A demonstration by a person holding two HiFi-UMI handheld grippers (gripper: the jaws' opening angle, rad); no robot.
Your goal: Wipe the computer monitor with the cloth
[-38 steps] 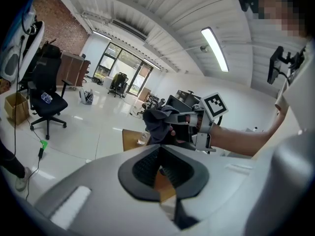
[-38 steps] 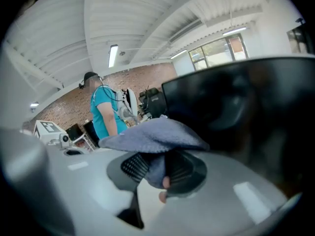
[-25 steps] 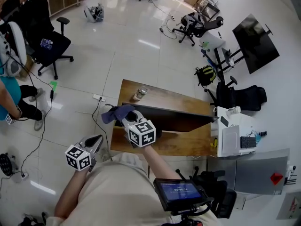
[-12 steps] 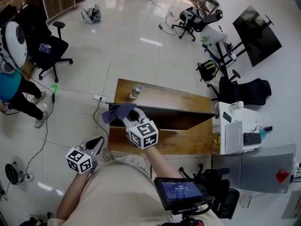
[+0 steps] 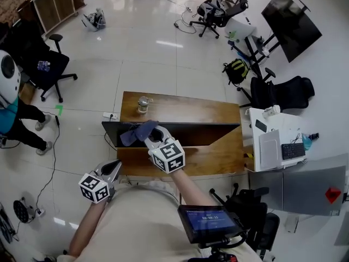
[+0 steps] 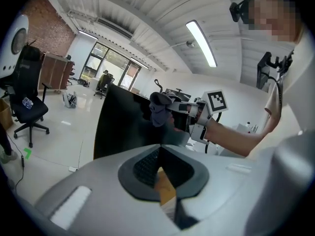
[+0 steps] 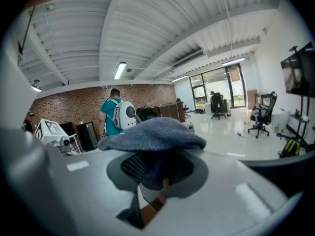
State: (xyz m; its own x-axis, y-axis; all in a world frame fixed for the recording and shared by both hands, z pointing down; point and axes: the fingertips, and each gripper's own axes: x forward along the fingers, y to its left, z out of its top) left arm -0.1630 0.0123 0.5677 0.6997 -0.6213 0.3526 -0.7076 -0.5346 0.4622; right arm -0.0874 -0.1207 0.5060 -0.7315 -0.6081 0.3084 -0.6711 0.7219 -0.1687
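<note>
The black monitor (image 5: 202, 134) stands on a wooden desk (image 5: 180, 111); from above I see mostly its thin top edge. My right gripper (image 5: 148, 135) is shut on a blue-grey cloth (image 5: 139, 131) and holds it against the monitor's top left part. In the right gripper view the cloth (image 7: 152, 134) bulges over the jaws and hides the fingertips. The left gripper view shows the dark screen (image 6: 123, 122) with the cloth (image 6: 158, 108) on its upper edge. My left gripper (image 5: 113, 167) hangs low in front of the desk, jaws together, holding nothing.
A glass jar (image 5: 143, 103) stands at the desk's far left. A white cabinet (image 5: 272, 141) with a keyboard adjoins the desk on the right. A power strip (image 5: 109, 115) lies on the floor. A person with a white backpack (image 5: 8, 91) stands far left, near a black chair (image 5: 46, 64).
The cloth and right gripper have shifted a little to the right along the monitor's top edge. The head view has panned. The left gripper has hardly moved.
</note>
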